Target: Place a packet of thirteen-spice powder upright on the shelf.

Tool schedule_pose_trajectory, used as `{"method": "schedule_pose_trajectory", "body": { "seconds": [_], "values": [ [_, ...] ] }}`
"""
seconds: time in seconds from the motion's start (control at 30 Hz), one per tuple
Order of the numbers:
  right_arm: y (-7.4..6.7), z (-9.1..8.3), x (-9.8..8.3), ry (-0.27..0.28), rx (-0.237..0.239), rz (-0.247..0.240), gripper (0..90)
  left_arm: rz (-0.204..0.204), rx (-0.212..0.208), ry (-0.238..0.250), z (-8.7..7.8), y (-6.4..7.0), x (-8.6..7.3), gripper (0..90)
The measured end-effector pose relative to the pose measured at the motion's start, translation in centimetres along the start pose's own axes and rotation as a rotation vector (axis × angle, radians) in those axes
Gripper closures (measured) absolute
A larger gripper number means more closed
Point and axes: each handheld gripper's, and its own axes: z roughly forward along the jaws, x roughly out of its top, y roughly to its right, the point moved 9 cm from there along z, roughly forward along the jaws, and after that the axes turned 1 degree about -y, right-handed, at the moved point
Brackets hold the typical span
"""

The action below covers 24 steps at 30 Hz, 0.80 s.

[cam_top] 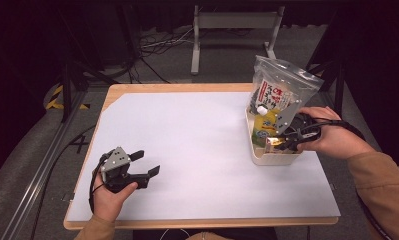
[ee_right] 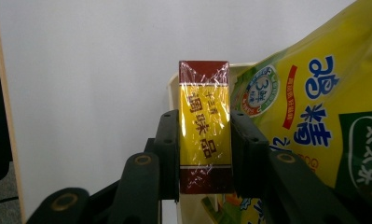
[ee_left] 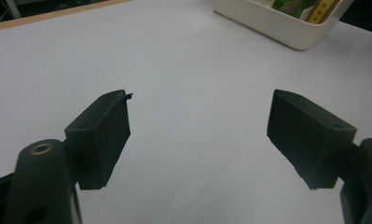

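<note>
Two tongs are at work over a desk [cam_top: 197, 150] covered with a white sheet; the landmark is the cream bin [cam_top: 274, 157] standing toward the desk's right edge. The right tongs [cam_top: 283, 141] reach into the bin from its right side, held by the person's right hand [cam_top: 332, 135]; in the right gripper view their jaws are clamped on the two long sides of a small yellow box [ee_right: 205, 126] with dark red ends, wrapped in clear film, held just above the bin's rim. Beside that box, inside the bin, leans a yellow pouch [ee_right: 314, 121] with blue characters; at the bin's far end a clear bag [cam_top: 279, 90] with a printed label stands upright and rises well above the rim. The left tongs [cam_top: 139, 167] hover low over the bare sheet well to the left of the bin, gripped by the left hand [cam_top: 109, 197]; their jaws stand wide apart with nothing between them, and the left gripper view shows the bin's corner beyond them.
</note>
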Motion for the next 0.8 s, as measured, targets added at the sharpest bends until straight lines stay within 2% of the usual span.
{"method": "schedule_pose_trajectory", "body": {
  "seconds": [0.4, 0.6, 0.8],
  "values": [
    [-0.1, 1.0, -0.2, -0.048, -0.016, -0.007, 67.1, 0.008, 0.0, -0.005, 0.1, 0.0, 0.0, 21.9],
    [-0.1, 1.5, -0.7, -0.09, -0.029, -0.018, 66.6, 0.001, -0.002, -0.009, 0.1, 0.0, -0.1, 21.8],
    [0.0, 1.7, -0.9, -0.1, -0.033, -0.015, 66.2, -0.005, -0.004, -0.007, 0.2, 0.1, -0.1, 21.9]
  ]
}}
